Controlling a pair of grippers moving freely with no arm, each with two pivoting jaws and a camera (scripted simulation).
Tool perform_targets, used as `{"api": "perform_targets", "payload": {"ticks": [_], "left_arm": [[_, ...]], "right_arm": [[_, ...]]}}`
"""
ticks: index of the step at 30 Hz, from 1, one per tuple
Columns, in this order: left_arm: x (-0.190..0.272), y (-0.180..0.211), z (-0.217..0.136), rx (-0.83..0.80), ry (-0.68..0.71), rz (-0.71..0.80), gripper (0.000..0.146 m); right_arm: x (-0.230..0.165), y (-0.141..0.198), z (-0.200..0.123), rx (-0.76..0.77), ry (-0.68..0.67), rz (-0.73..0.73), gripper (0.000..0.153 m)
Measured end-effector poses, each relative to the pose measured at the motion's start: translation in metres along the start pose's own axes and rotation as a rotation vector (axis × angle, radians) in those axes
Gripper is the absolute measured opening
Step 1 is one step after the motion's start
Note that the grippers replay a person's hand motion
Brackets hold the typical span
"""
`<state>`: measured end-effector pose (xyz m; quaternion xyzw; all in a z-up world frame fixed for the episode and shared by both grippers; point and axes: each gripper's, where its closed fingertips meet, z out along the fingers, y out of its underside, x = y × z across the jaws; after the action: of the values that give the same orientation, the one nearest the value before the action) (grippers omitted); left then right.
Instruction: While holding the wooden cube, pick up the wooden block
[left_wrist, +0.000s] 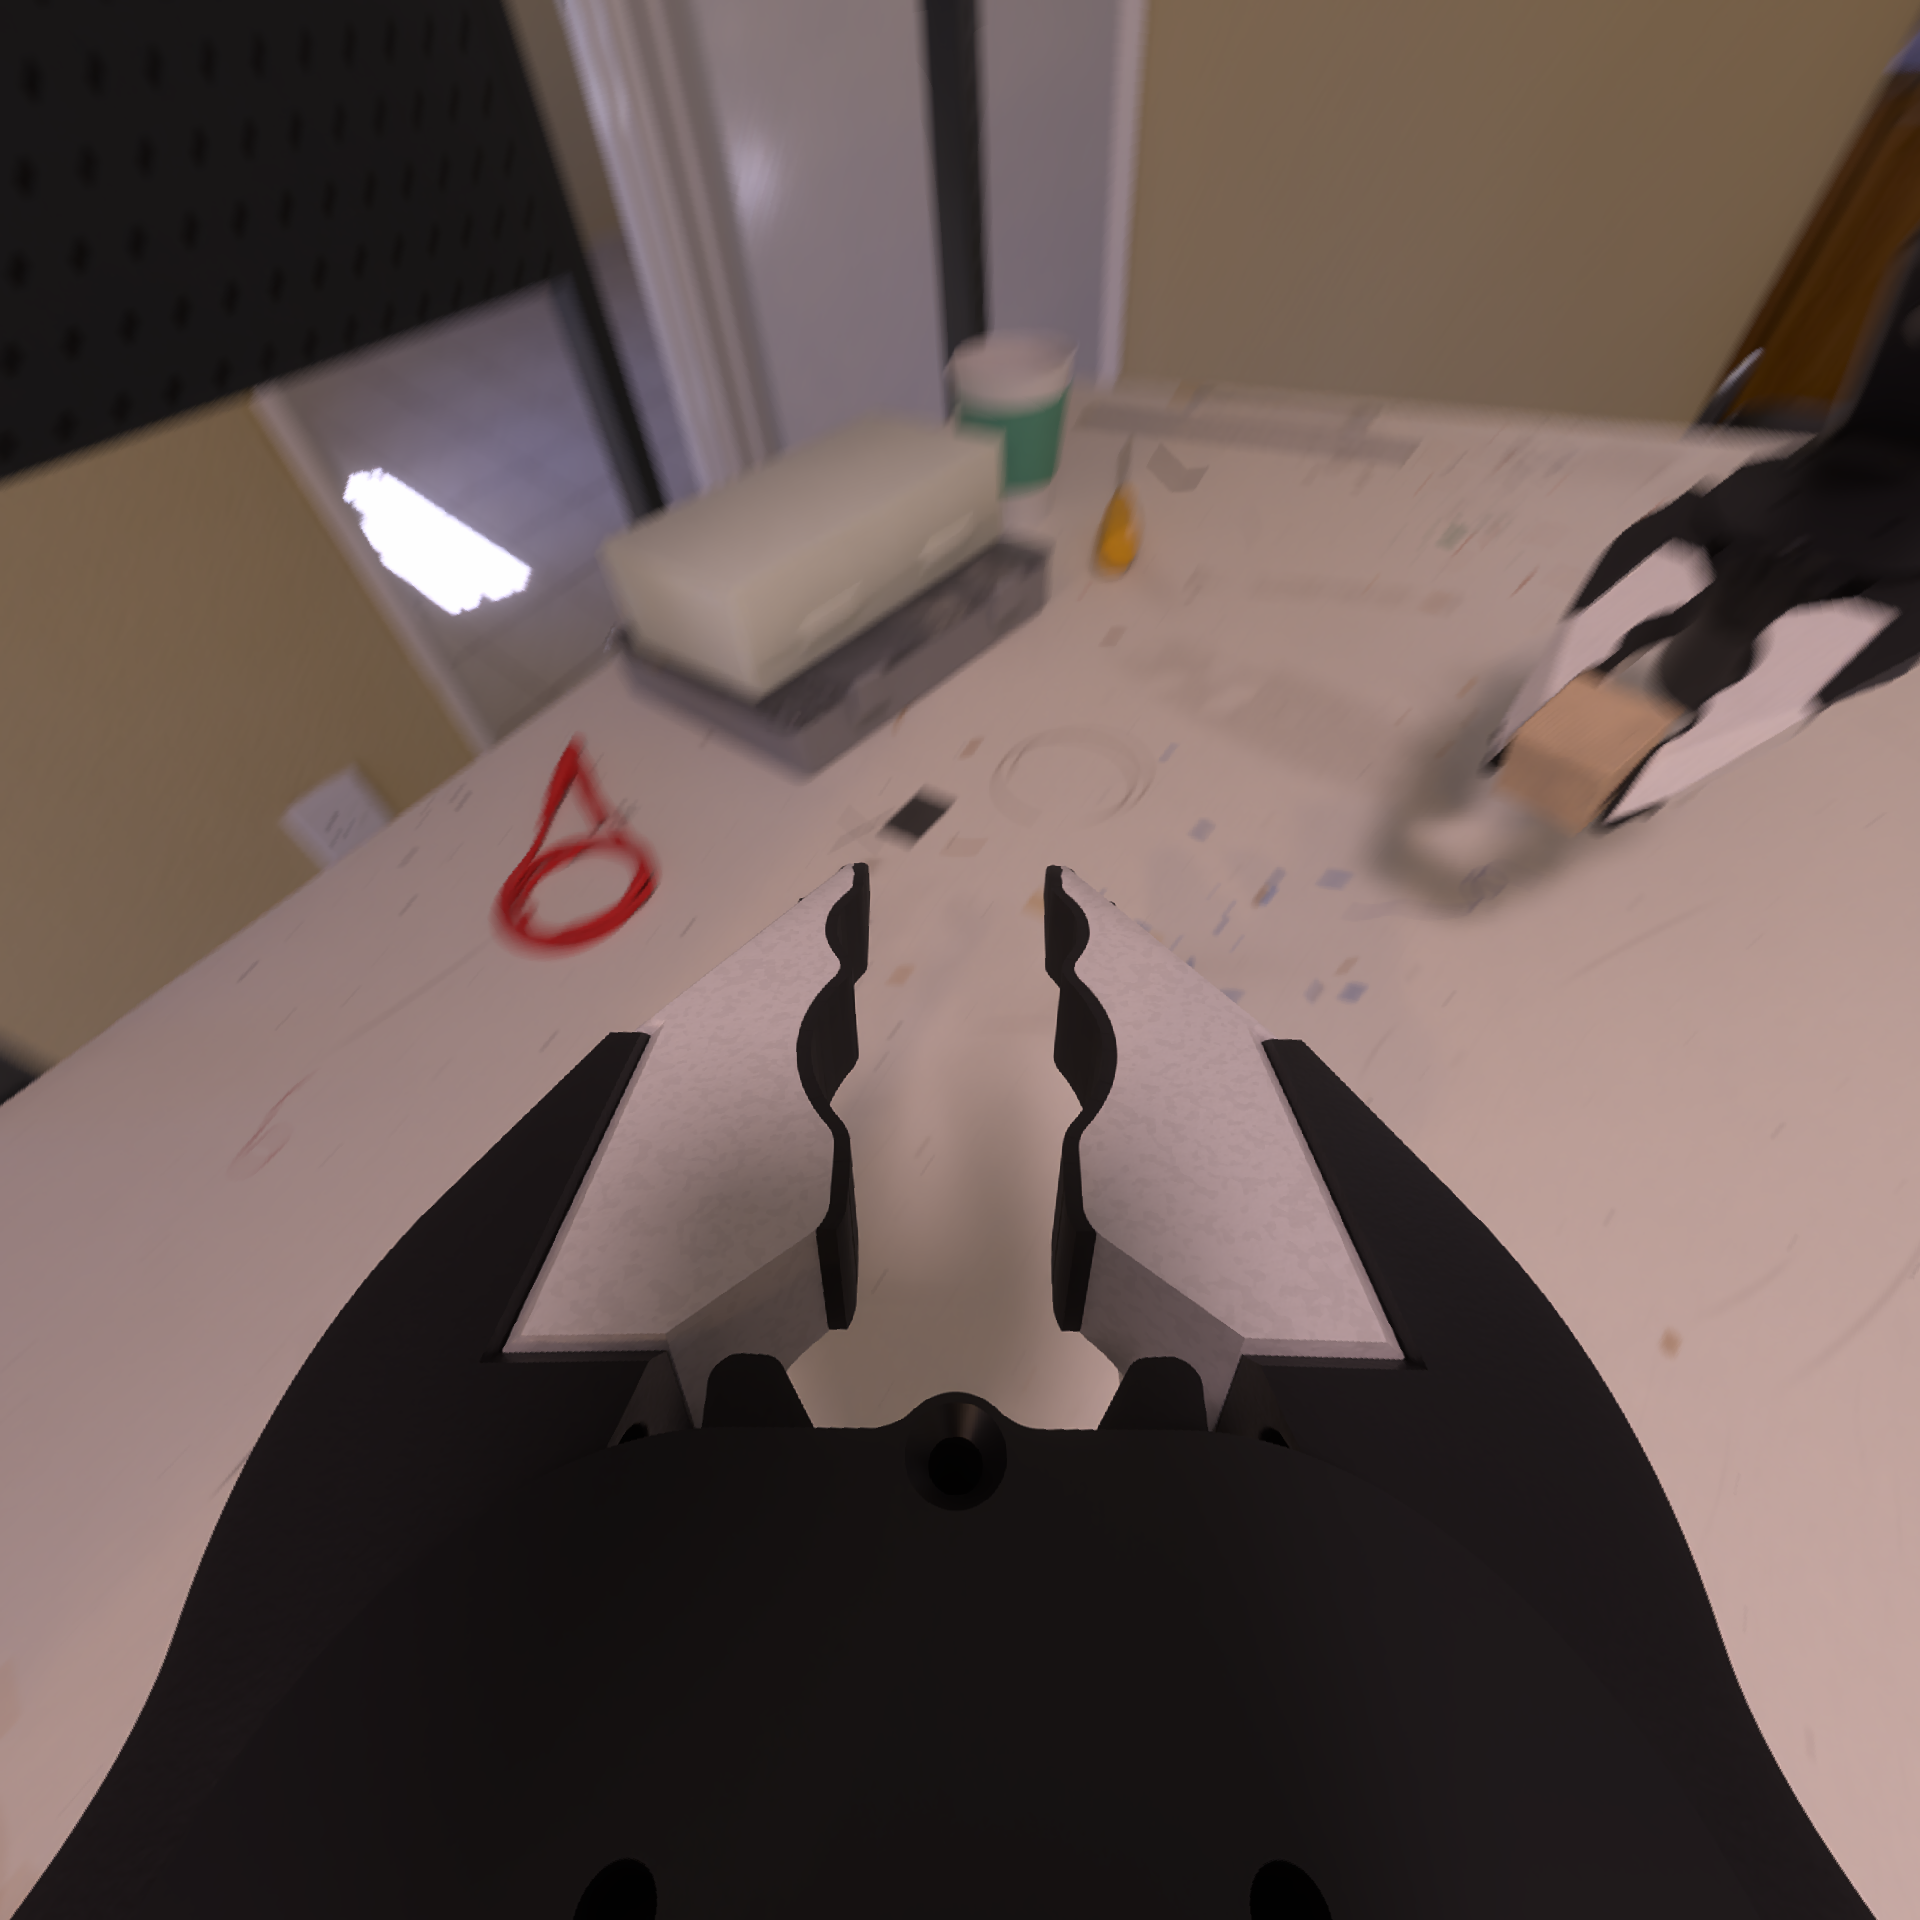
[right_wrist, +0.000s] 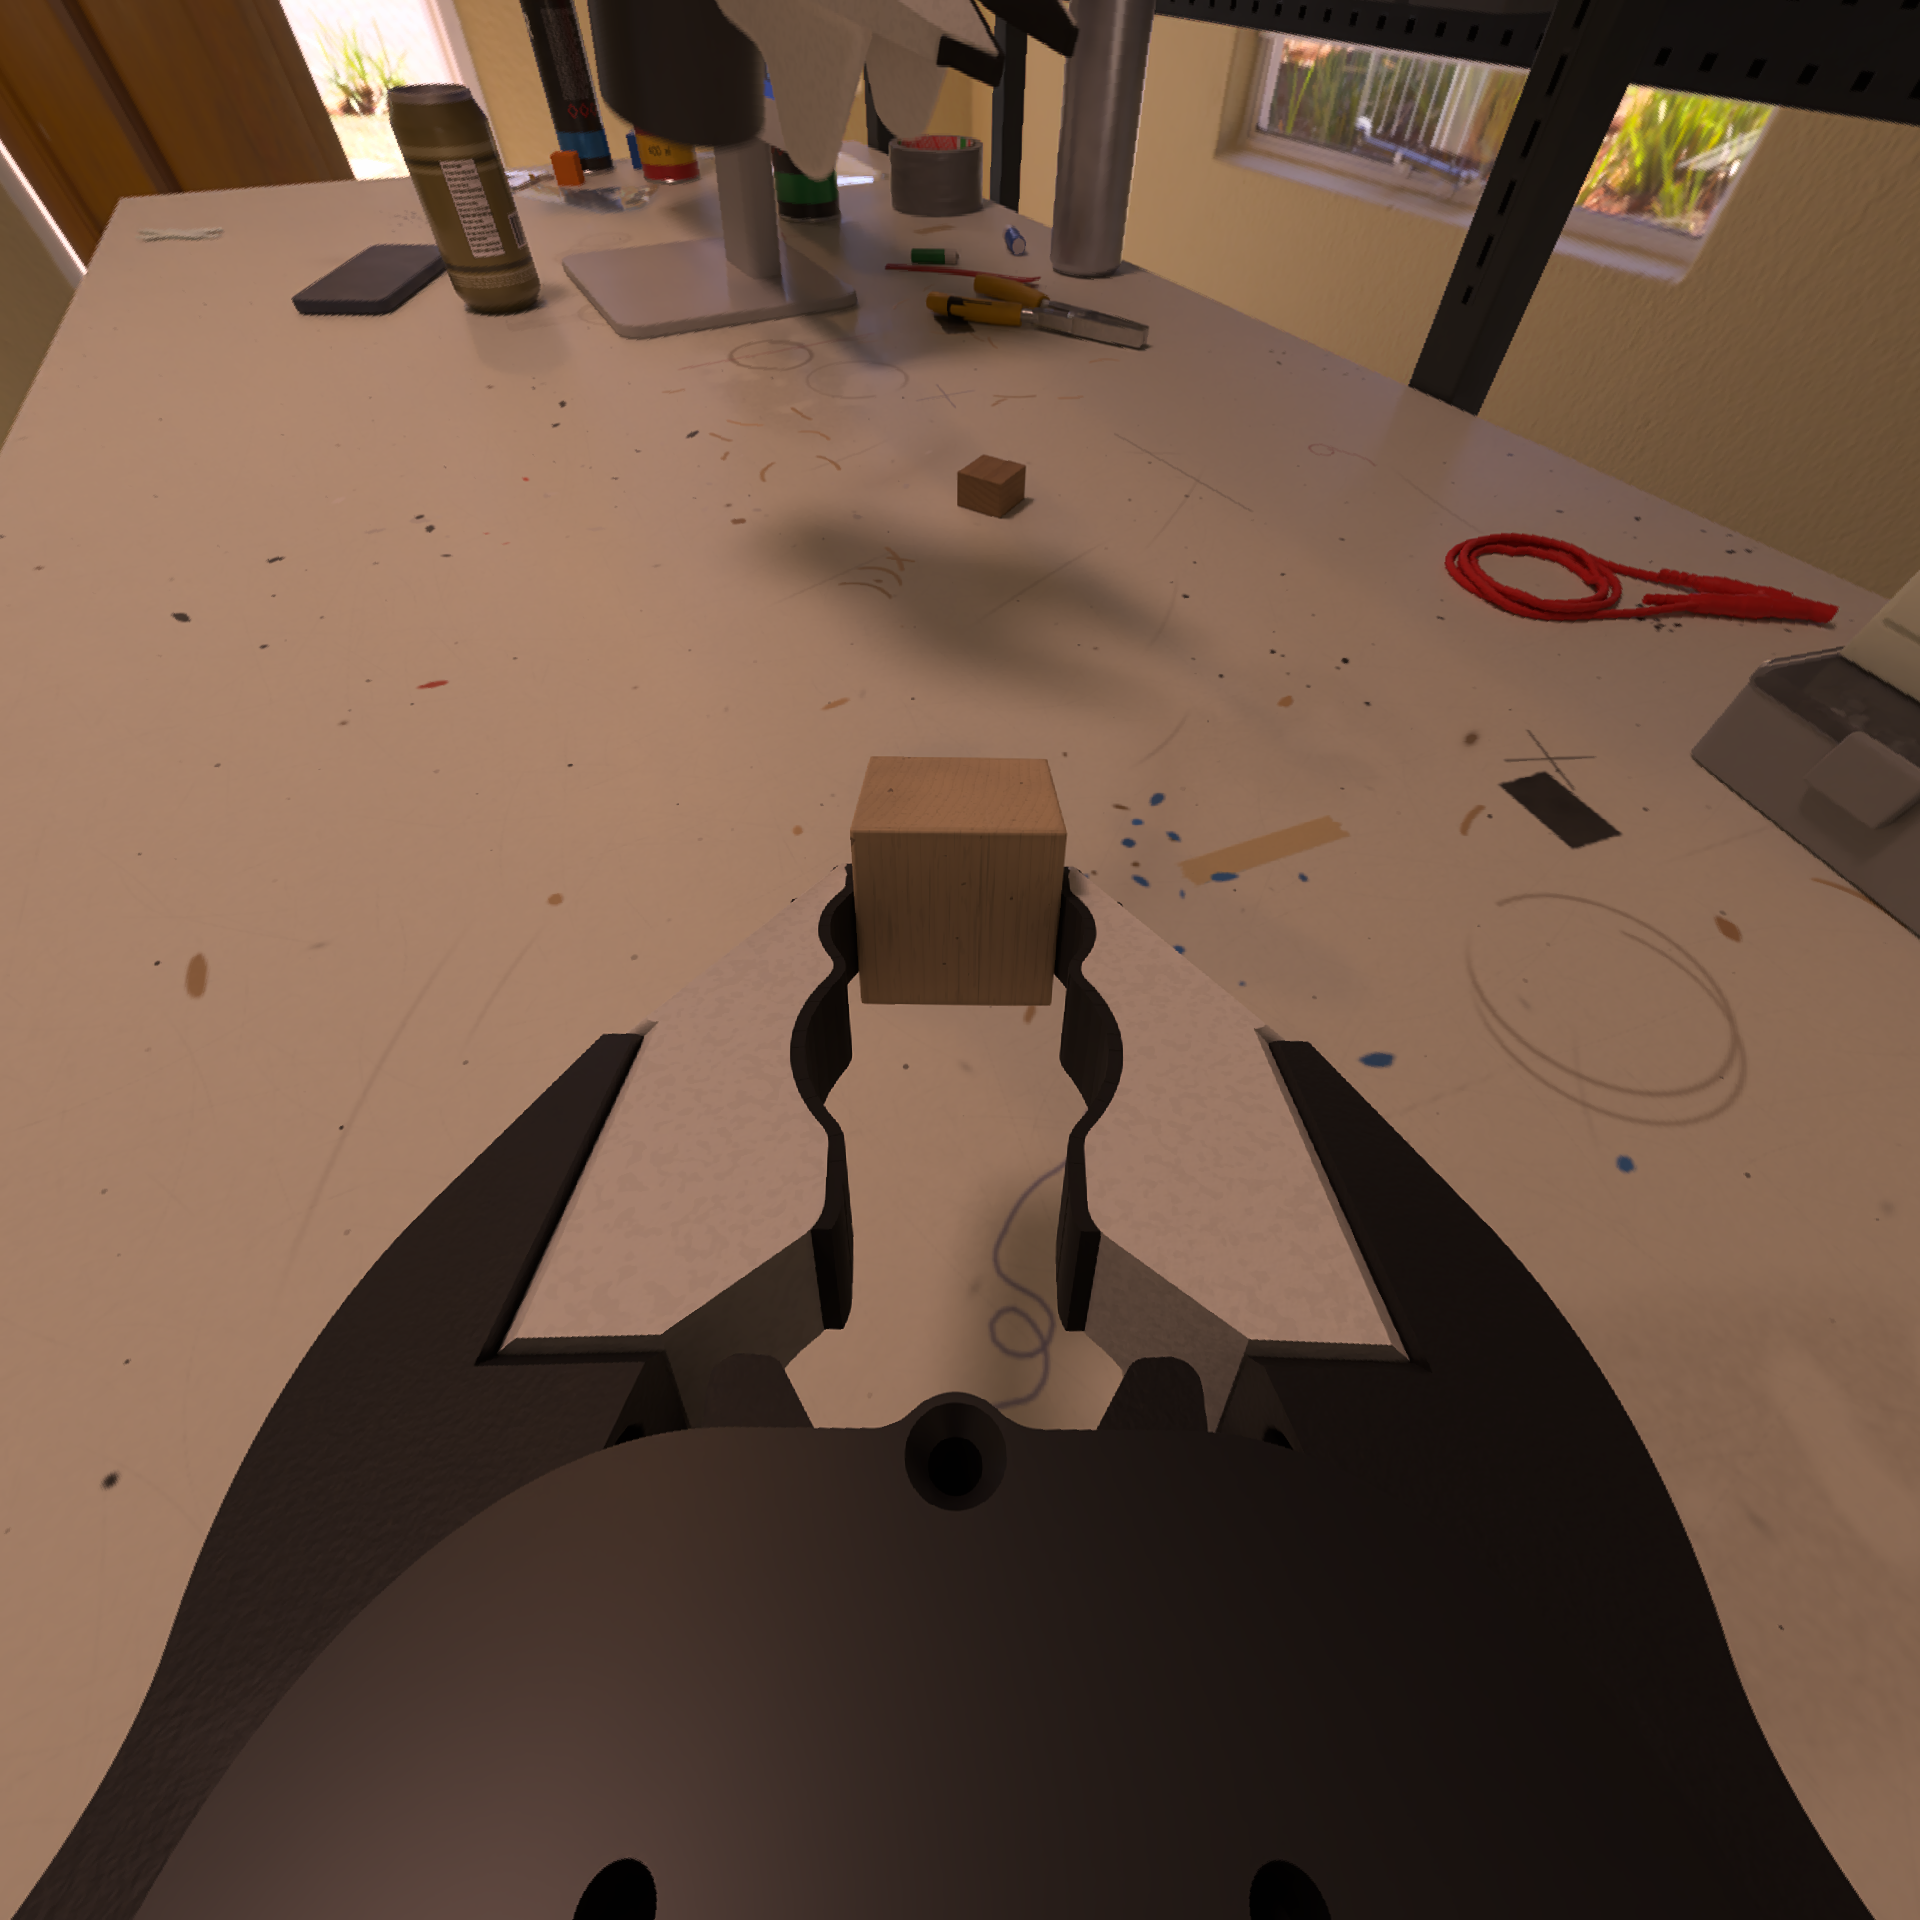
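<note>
My right gripper (right_wrist: 956, 896) is shut on a light wooden cube (right_wrist: 958, 883), held at its fingertips above the table. A smaller, darker wooden block (right_wrist: 990, 485) sits alone on the table farther ahead, slightly to the right. My left gripper (left_wrist: 956, 883) is open and empty, tilted down over the table. In the left wrist view, which is blurred, the right gripper (left_wrist: 1704, 665) with the cube (left_wrist: 1579, 758) shows at the far right. The small block does not show in that view.
A red cable (right_wrist: 1558, 582) lies at the right and also shows in the left wrist view (left_wrist: 571, 873). A white box on a grey base (left_wrist: 800, 561) stands near it. A can (right_wrist: 462, 197), a stand (right_wrist: 707, 286), pliers (right_wrist: 1039, 307) and a tape roll (right_wrist: 935, 177) crowd the far end.
</note>
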<state>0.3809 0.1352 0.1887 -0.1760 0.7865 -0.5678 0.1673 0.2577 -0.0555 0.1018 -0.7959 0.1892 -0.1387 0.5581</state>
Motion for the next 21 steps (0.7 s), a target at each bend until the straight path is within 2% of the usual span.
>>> {"api": "perform_targets", "payload": {"ticks": [5, 10, 14, 21], "left_arm": [[-0.060, 0.066, -0.043, -0.472, -0.065, 0.068, 0.039], [-0.069, 0.135, -0.055, -0.879, 0.052, 0.153, 0.040], [-0.082, 0.158, -0.053, -1.017, 0.072, 0.214, 0.041], [-0.103, 0.183, -0.053, -1.183, 0.070, 0.218, 0.048]], "right_arm": [[-0.002, 0.004, 0.003, -0.010, -0.018, 0.011, 0.036], [-0.004, 0.010, 0.008, -0.033, -0.032, 0.017, 0.036], [-0.004, 0.014, 0.009, -0.039, -0.039, 0.027, 0.036], [-0.004, 0.018, 0.010, -0.046, -0.054, 0.038, 0.036]]}}
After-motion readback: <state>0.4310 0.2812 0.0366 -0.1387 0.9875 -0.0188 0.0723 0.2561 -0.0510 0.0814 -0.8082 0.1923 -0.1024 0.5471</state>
